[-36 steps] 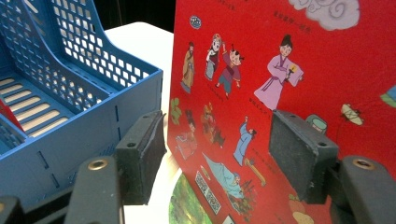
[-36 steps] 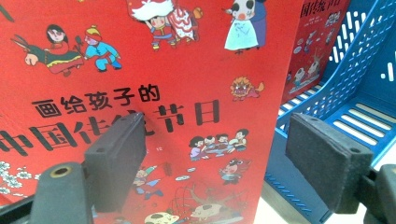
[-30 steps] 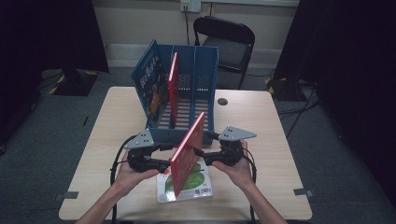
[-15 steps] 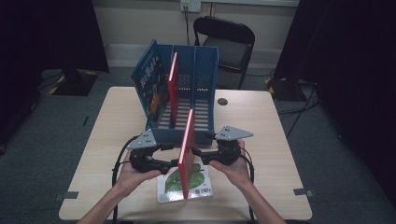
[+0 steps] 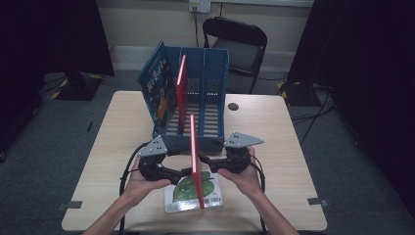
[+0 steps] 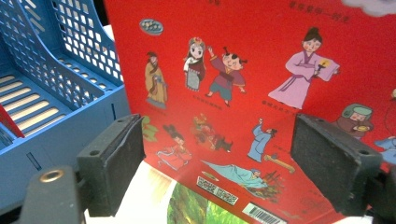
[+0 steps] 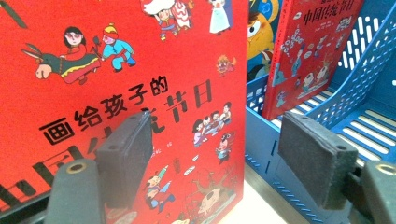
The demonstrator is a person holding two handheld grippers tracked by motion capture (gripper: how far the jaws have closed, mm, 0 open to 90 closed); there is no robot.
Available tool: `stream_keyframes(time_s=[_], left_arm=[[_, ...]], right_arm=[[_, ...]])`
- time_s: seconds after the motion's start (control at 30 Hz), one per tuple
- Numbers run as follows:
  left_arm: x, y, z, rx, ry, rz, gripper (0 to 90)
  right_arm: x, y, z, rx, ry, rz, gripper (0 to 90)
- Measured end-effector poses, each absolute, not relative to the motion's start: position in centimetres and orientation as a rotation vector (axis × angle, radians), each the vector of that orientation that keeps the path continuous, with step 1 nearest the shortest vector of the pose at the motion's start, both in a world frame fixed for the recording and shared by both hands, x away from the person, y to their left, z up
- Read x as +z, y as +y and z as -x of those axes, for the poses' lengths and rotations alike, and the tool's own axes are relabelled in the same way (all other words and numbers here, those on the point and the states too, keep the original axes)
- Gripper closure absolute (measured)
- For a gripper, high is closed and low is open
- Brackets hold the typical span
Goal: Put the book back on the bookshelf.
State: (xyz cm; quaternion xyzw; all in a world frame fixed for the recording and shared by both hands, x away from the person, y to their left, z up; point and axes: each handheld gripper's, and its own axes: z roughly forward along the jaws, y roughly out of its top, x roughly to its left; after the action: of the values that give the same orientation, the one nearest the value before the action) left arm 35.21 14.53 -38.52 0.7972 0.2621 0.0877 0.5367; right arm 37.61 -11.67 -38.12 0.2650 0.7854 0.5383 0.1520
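Note:
A red picture book (image 5: 195, 156) stands upright on its edge on a flat green-and-white book (image 5: 186, 193), between my two grippers. My left gripper (image 5: 183, 172) is at its left face. Its jaws have just been opening and stand wide before the back cover (image 6: 261, 70), with nothing between the left gripper's (image 6: 217, 140) pads. My right gripper (image 5: 205, 160) is at the right face. Its jaws have been closing a little but stay open. In the right gripper's (image 7: 215, 135) view the front cover (image 7: 116, 70) lies flat behind them. I cannot tell whether either gripper's tips touch the book.
A blue slotted file rack (image 5: 215, 73) stands just behind the book, holding a second red book (image 5: 182, 88) upright and a blue book (image 5: 156, 88) leaning at its left. A small dark disc (image 5: 233, 106) lies on the table (image 5: 274, 132). A black chair (image 5: 240, 44) stands beyond.
The red book has swung from leaning with its top to the right to standing straight up. Both hands have stayed where they were.

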Motion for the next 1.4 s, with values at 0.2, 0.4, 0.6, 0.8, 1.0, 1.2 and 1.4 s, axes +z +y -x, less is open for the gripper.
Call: stream_keyframes(time_s=[0.2,0.4,0.6,0.8,1.0,1.2,1.4], left_arm=[[-38.6,14.3,-35.1,0.21,0.621,-1.896,15.5],[-38.6,13.8,-35.2,0.213,0.604,-1.903,14.3],[-38.6,13.3,-35.2,0.216,0.604,-1.921,10.0],[-38.6,13.3,-35.1,0.218,0.595,-1.92,11.4],[-38.7,13.4,-35.1,0.211,0.591,-1.917,11.6],[-38.7,13.5,-35.1,0.212,0.592,-1.919,10.8],[-38.7,13.5,-35.1,0.212,0.593,-1.92,10.9]], right_arm=[[-38.1,-11.4,-37.6,1.544,2.261,-0.752,26.0],[-38.2,-11.3,-37.6,1.551,2.273,-0.747,25.9],[-38.3,-11.3,-37.6,1.546,2.278,-0.743,25.8],[-38.2,-11.5,-37.6,1.544,2.287,-0.747,24.8],[-38.1,-11.8,-37.3,1.541,2.298,-0.737,26.7],[-37.8,-13.2,-36.1,1.522,2.321,-0.737,35.8],[-38.2,-15.0,-34.9,1.509,2.323,-0.745,42.0]])
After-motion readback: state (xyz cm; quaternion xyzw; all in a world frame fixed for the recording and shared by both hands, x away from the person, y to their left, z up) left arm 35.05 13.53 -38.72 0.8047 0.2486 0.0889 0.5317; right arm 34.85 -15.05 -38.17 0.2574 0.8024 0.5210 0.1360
